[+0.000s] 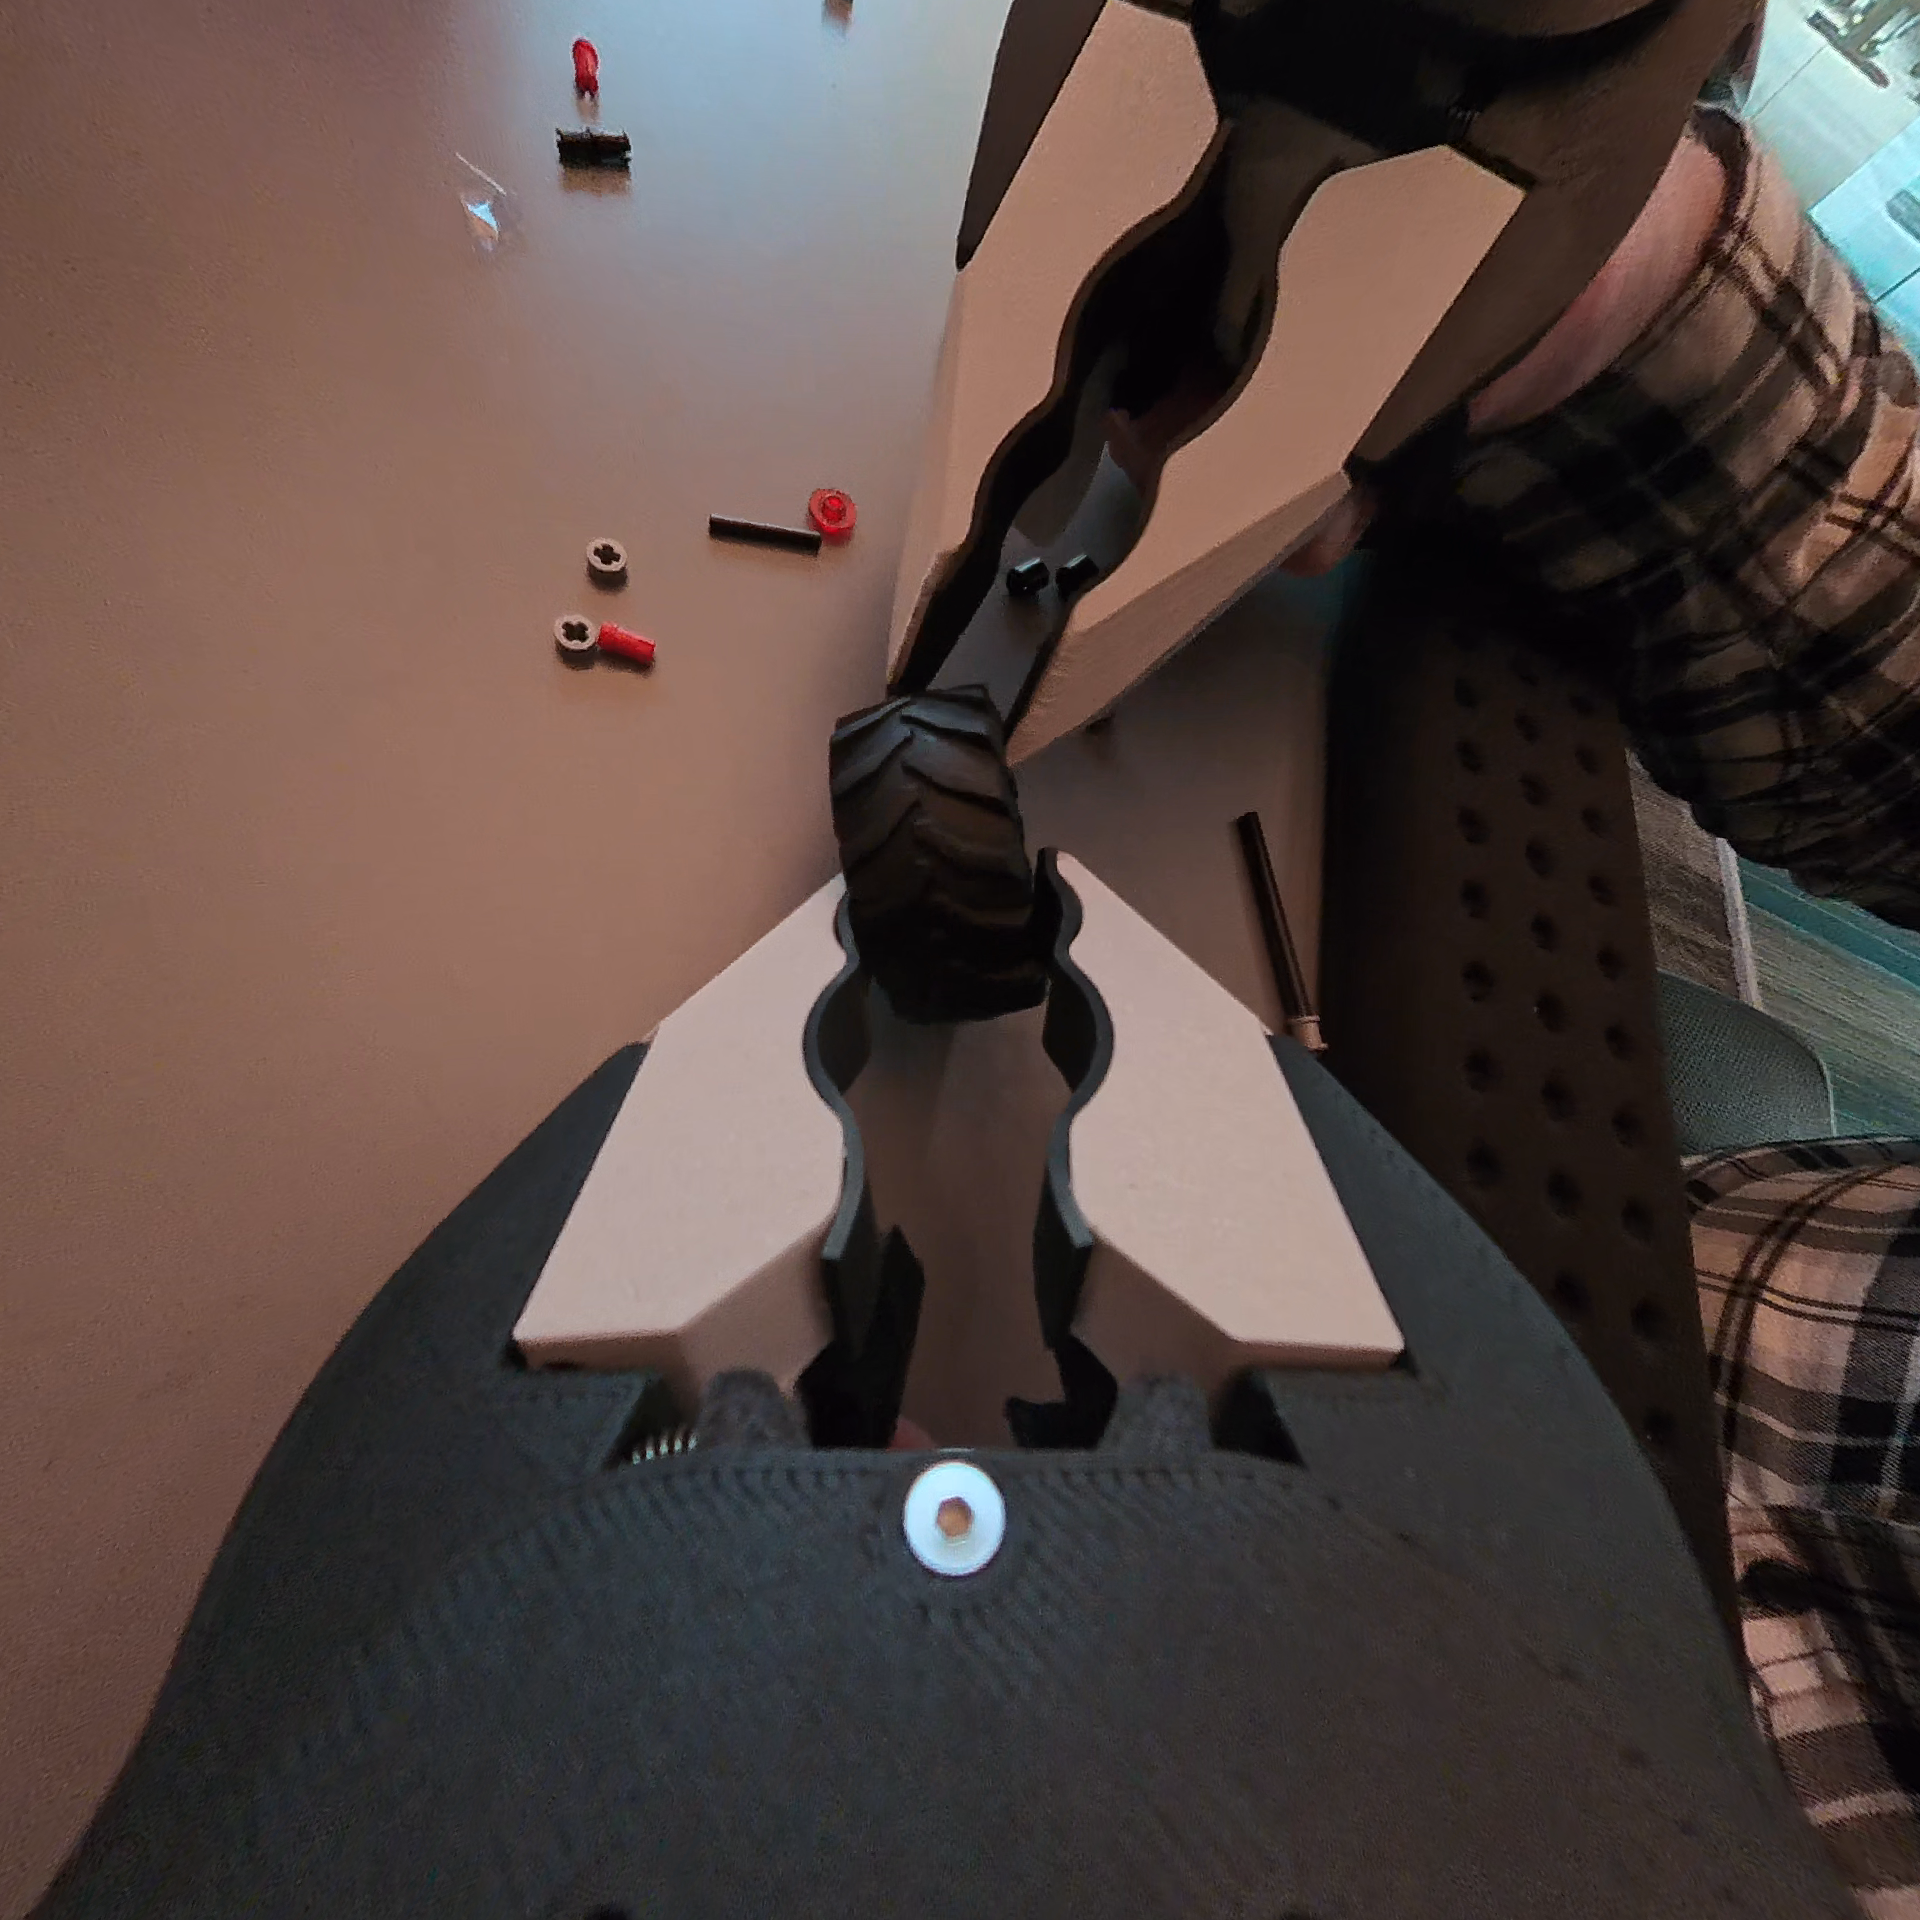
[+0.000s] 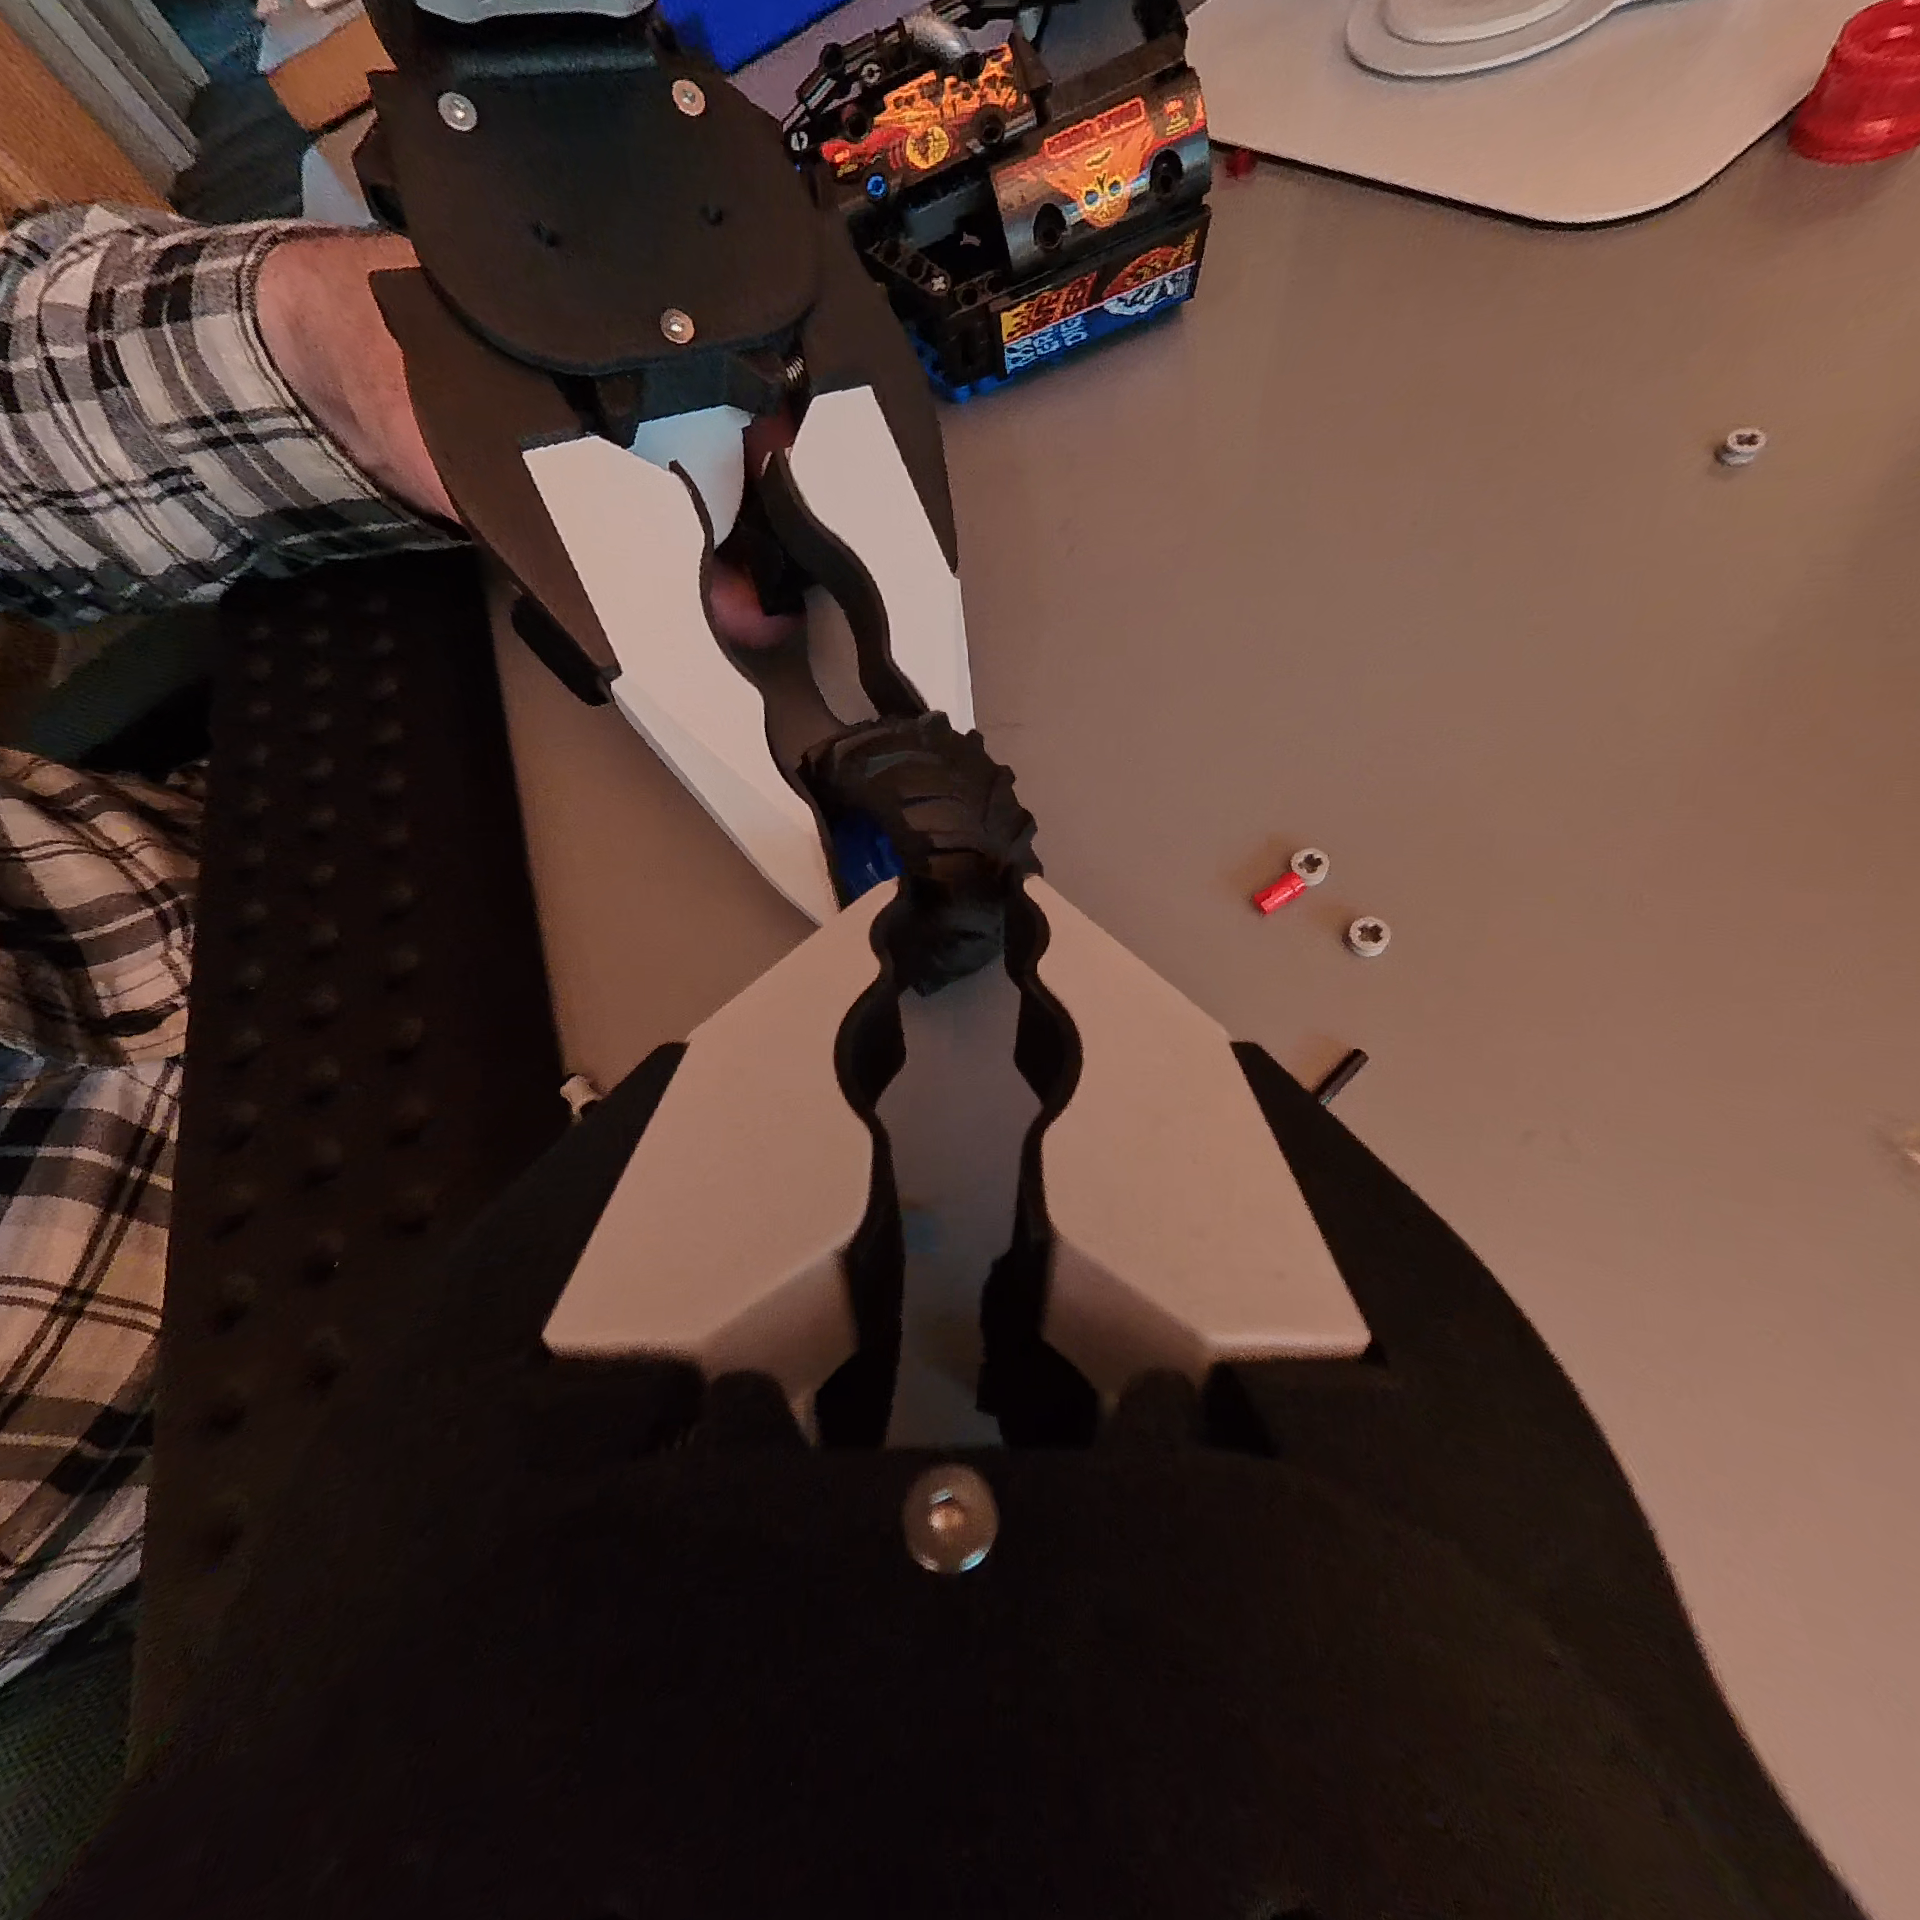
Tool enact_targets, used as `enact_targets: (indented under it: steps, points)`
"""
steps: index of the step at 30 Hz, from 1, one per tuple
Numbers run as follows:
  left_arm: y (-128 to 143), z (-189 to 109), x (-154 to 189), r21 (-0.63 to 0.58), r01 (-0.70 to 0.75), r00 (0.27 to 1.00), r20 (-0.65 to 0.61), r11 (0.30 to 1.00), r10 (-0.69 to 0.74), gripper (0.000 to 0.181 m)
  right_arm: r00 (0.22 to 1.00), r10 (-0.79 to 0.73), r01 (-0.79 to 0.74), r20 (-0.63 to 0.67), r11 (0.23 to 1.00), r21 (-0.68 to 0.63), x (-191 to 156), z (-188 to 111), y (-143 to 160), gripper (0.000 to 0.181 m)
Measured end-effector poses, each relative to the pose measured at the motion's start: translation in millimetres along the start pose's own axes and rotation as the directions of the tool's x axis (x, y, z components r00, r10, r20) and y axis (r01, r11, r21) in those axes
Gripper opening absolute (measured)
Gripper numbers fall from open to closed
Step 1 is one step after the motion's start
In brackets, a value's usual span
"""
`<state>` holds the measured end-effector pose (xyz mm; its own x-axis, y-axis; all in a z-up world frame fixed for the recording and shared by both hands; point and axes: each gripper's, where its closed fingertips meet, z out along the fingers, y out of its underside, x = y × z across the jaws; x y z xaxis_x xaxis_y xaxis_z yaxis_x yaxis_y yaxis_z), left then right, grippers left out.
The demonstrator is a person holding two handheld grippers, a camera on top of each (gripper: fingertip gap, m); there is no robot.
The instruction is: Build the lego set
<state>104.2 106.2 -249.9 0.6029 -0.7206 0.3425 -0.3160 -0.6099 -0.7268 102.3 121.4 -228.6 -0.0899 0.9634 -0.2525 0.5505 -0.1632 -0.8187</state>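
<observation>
— Two grippers on one tire (image 1: 935,852)?
— Yes. Left gripper (image 1: 951,883) narrowed, pinching tire's near end between fingertips. Right gripper (image 1: 961,717) reaching in from top right, narrowed onto far end.
— Tire relative to table (image 1: 312,831)?
— Held up between both tips, tread facing camera; contact with table unclear.
— Loose parts at left?
— Red pin (image 1: 585,64), black piece (image 1: 593,145), grey bushes (image 1: 606,559), black axle (image 1: 764,533), red stud (image 1: 832,511), all well apart from tire.
— Right wrist view?
— Same hold: right gripper (image 2: 961,920) clamped on tire (image 2: 935,810), left gripper (image 2: 868,774) opposite. Model (image 2: 1029,177) standing far behind.
</observation>
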Motion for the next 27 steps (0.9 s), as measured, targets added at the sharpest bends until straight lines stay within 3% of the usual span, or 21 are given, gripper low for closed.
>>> enact_targets:
  steps: [8,12,27]
  points:
    - [-1,1,-1,-0.006,0.01,0.999,-0.036,1.0,-0.011,0.029,1.0,0.016,-0.016,-0.011,1.0,0.002,4,0,0,0.012]
    - [-2,0,-6,-0.019,-0.073,0.996,0.045,0.997,0.074,0.037,0.999,0.021,-0.023,-0.047,0.999,-0.026,5,2,-2,0.011]
    - [-1,0,-12,-0.016,0.055,0.998,-0.031,0.998,-0.055,0.03,0.996,0.062,-0.062,-0.065,0.998,0.005,21,8,-6,0.006]
